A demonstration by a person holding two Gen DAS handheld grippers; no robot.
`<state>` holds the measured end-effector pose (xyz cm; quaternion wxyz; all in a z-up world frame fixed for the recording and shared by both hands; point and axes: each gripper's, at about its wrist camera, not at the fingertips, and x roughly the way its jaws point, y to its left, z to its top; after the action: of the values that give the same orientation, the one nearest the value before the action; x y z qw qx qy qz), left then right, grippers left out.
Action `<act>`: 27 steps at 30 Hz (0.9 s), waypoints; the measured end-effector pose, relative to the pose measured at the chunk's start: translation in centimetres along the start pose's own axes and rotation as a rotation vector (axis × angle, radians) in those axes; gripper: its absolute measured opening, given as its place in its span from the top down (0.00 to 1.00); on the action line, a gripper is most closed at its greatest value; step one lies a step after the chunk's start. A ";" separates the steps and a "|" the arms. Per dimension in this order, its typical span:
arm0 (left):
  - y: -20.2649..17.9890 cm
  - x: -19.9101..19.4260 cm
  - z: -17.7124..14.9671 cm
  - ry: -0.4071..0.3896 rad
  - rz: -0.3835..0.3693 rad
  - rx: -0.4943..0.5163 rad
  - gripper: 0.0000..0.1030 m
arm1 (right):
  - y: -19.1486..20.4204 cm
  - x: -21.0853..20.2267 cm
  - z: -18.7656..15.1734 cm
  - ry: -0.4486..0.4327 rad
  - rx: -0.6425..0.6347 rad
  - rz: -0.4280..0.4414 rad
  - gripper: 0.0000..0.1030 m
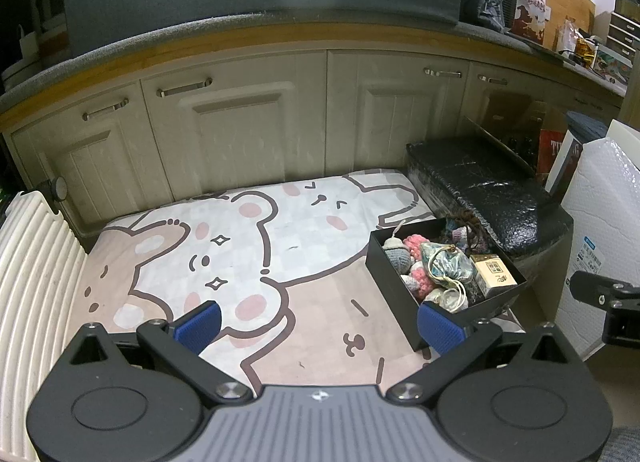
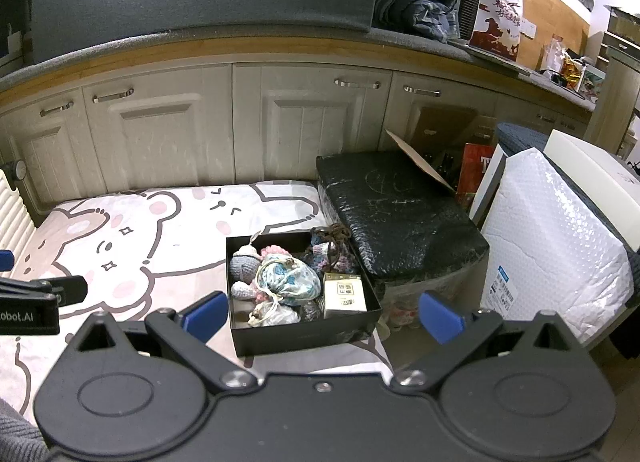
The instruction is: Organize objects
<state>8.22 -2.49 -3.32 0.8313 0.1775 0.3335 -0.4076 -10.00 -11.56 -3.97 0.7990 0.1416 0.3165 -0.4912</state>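
Cartoon-bear mat (image 1: 280, 246) w/ 1 black box (image 2: 304, 336) of trinkets; left tool (image 1: 318, 326) & right tool (image 2: 322, 312) both open, empty.

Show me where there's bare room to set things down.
The cartoon-bear mat is bare from the white ribbed panel to the black open box. Crowded: inside that box, and beside the black wrapped bundle.

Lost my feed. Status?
Left gripper and right gripper open, empty. Black box full on the mat. Nothing blocking.
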 end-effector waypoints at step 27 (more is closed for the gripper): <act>0.1 0.0 0.1 0.002 -0.011 0.008 0.00 | 0.0 0.0 0.0 -0.001 -0.002 -0.001 0.00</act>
<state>8.35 -2.49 -3.29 0.8280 0.1794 0.3339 -0.4131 -9.98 -11.57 -3.97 0.7992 0.1403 0.3166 -0.4913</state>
